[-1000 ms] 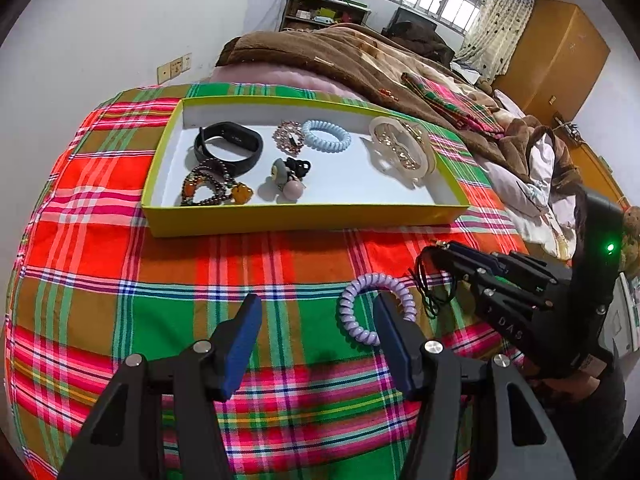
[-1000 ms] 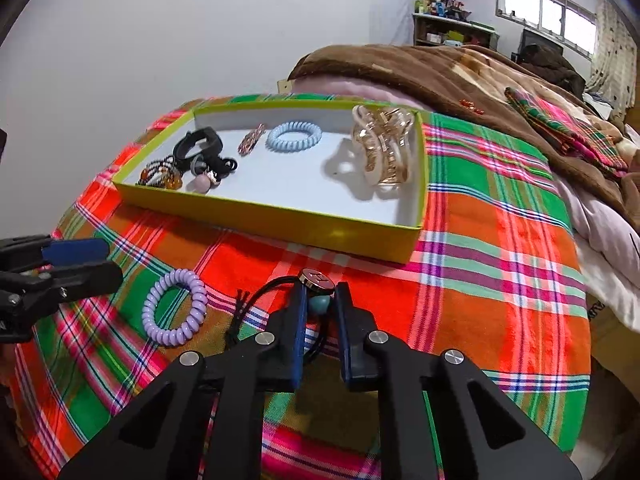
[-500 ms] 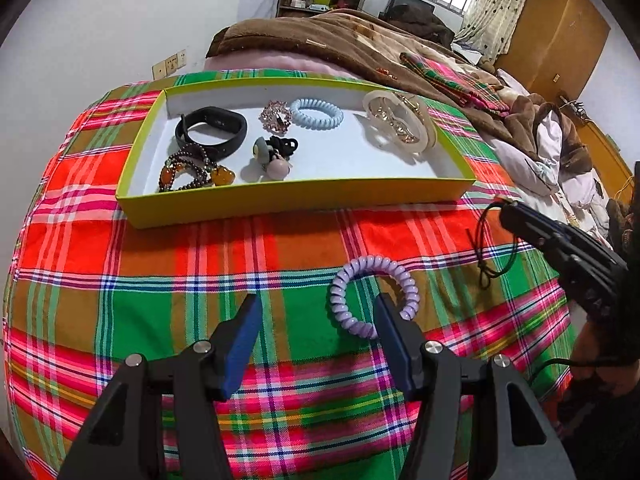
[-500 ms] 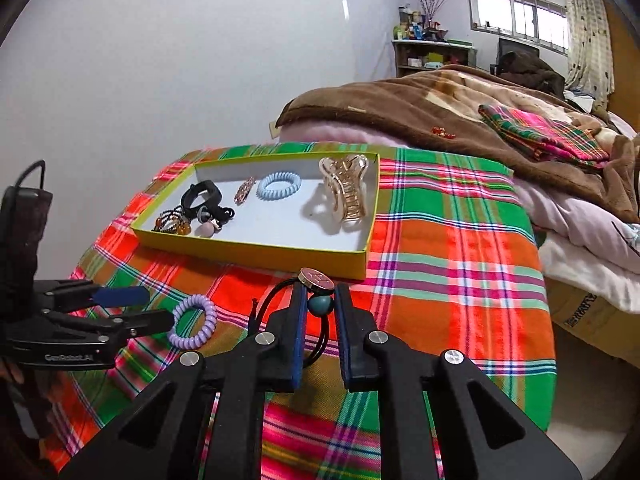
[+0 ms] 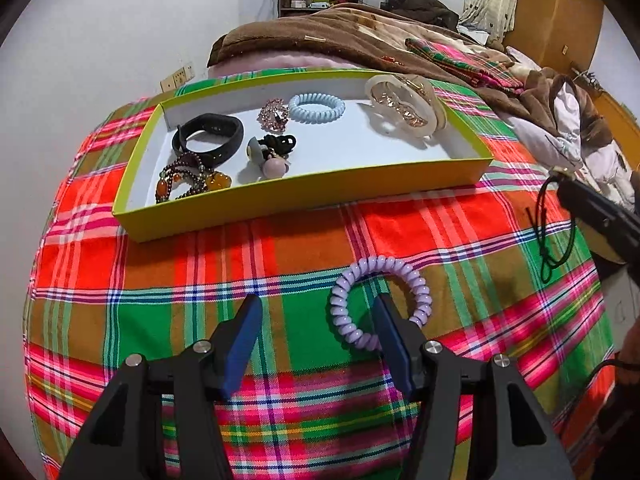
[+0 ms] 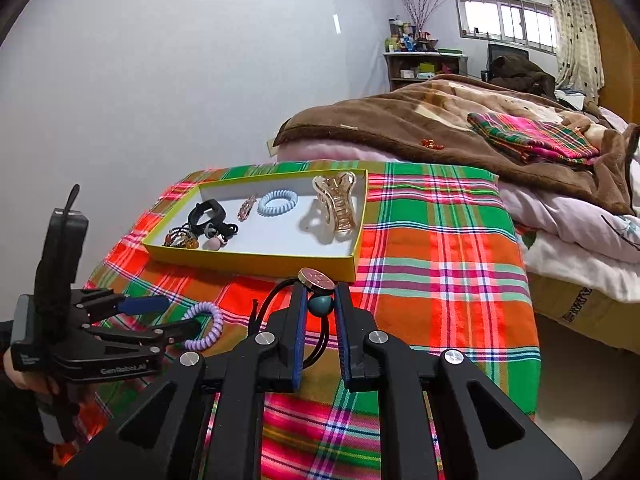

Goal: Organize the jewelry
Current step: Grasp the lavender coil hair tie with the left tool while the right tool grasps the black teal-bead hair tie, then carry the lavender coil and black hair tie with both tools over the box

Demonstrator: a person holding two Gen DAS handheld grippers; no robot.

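— What has changed on your side in the last second?

— My right gripper [image 6: 318,300] has lifted off the plaid cloth [image 5: 160,308] with the black hair tie [image 6: 316,308] clenched between its pads by the teal bead, the gold disc riding just above the fingertips. A second ago that tie was low over the cloth; now its loop hangs free in the air, near the yellow tray [image 6: 256,258]. I judge the pick is done and the carry to the tray is what remains.

— And the left?

— My left gripper [image 5: 316,320] has crept in on the purple coil tie [image 5: 380,300], which lies on the cloth in front of the tray. The jaws are apart and nothing is grasped: one finger [image 5: 390,332] sits inside the ring, the other out on the cloth, so they straddle the near side of the coil. Closing would probably pinch that side.

— Count what's sorted.

— In the tray I count six pieces: one black band [image 5: 208,136], one beaded bracelet [image 5: 188,180], one sparkly brooch [image 5: 274,114], one blue coil tie [image 5: 316,107], one black tie with a pink ball [image 5: 272,156], and one big clear claw clip [image 5: 404,110]. Outside it, two: the purple coil on the cloth and the black tie in my right gripper. Two coil ties in all.
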